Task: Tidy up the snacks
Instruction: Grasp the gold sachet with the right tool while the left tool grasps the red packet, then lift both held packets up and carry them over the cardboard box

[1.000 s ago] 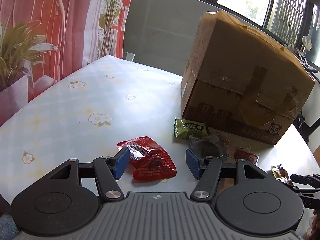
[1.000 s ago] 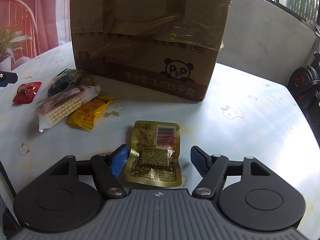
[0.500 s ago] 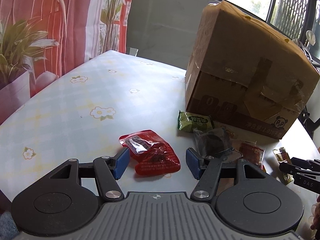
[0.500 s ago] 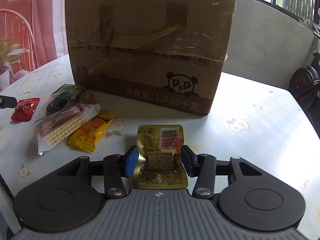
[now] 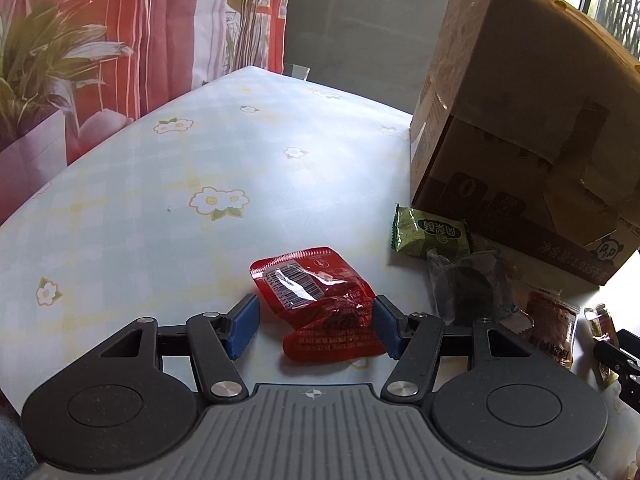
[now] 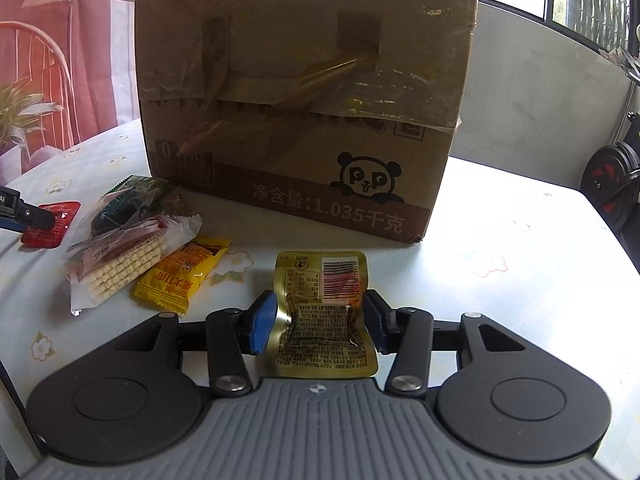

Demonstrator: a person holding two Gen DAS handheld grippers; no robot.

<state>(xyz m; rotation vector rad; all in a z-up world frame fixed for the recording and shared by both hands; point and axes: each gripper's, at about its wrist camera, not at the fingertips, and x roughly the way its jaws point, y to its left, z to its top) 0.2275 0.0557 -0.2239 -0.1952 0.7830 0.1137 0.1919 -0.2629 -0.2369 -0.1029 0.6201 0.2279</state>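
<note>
right hand-held gripper (image 6: 316,322) pinches one gold packet (image 6: 324,316).

Tablecloth (image 5: 168,184): pale blue-and-yellow check, scattered white daisies. Cardboard box (image 6: 304,92): brown, glossy tape, darker band with pale lettering and a black panda. Snack packets: red (image 5: 320,304), green (image 5: 430,232), gold with barcode (image 6: 326,312), yellow-orange (image 6: 184,276). Gripper pads (image 5: 240,330) blue. Curtain (image 5: 132,36): red-white stripes, green leaf print.
</note>
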